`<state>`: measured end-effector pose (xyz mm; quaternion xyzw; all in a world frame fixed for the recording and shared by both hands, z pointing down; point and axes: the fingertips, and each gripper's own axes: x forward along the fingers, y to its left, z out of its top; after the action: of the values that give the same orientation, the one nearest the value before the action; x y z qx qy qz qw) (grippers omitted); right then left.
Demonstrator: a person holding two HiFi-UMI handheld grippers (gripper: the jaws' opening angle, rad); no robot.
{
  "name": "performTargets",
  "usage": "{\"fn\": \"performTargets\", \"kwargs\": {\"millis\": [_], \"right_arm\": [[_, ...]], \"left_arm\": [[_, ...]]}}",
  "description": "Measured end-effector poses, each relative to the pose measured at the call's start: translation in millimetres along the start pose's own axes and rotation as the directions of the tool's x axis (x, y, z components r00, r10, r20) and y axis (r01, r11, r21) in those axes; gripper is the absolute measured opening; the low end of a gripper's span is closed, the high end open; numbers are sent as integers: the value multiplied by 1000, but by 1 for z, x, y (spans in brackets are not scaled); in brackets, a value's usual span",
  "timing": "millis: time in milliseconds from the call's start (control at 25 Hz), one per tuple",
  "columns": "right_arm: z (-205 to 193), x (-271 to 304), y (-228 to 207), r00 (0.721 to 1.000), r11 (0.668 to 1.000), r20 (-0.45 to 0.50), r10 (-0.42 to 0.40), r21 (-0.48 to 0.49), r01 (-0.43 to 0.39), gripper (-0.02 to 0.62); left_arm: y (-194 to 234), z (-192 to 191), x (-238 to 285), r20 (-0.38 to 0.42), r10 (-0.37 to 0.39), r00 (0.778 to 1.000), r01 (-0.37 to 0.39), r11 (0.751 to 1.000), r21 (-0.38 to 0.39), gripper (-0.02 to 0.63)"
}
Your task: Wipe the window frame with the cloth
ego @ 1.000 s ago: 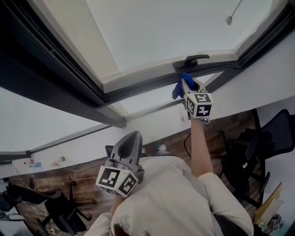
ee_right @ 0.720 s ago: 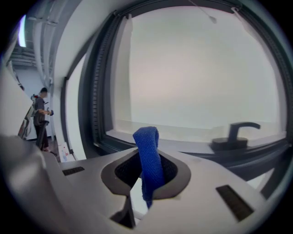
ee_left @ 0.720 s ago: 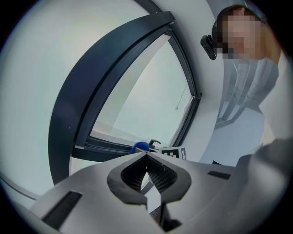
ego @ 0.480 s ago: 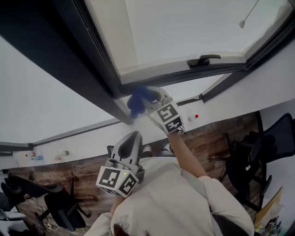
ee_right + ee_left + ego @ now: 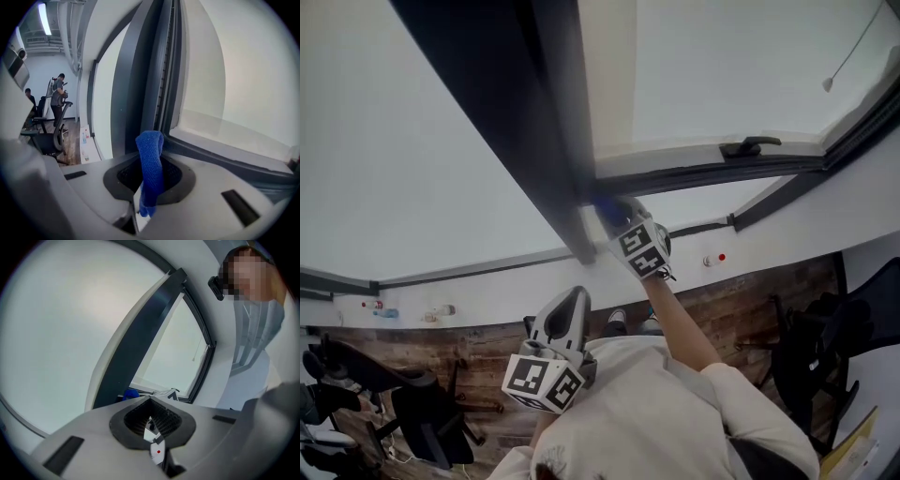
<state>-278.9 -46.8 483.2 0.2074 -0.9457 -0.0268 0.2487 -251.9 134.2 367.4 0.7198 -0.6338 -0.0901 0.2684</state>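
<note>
The dark window frame [image 5: 565,141] runs down to a corner where it meets the lower rail [image 5: 694,174]. A blue cloth [image 5: 607,208] is pressed into that corner, and my right gripper [image 5: 619,217] is shut on it. In the right gripper view the cloth [image 5: 150,164] stands folded between the jaws, right before the frame's upright [image 5: 157,84]. My left gripper [image 5: 570,302] hangs lower, near my chest, shut and with nothing in it. From the left gripper view its tips [image 5: 150,401] point up at the frame [image 5: 140,343], with the cloth [image 5: 130,393] small at the base.
A black window handle [image 5: 750,146] sits on the lower rail to the right, and a pull cord [image 5: 831,82] hangs by the glass. Office chairs [image 5: 412,412] stand on the wooden floor below. Bottles [image 5: 441,310] line the wall base. People [image 5: 58,96] stand far left.
My right gripper has slid left with the cloth along the lower rail, from beside the handle to the corner at the upright. The left gripper has stayed put.
</note>
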Motion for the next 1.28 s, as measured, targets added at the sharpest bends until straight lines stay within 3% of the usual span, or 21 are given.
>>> {"fn": "performTargets", "kwargs": {"millis": [200,560,1280], "right_arm": [[-1,4,-3,1000,1000,-8,-14,-3,14,54],[-3,0,-7,1000,1000,-15,-19,-21,19,54],[-25,-29,-55,994,990,-25,-102,99,104,54]], "left_arm": [[13,4,-8,17,20,1000,-20,1000,-7,5],[12,7,-7,21,-8,1000,8,1000,0,5],[-6,-2,7,-10,-65,998,65,998,-2,5]]}}
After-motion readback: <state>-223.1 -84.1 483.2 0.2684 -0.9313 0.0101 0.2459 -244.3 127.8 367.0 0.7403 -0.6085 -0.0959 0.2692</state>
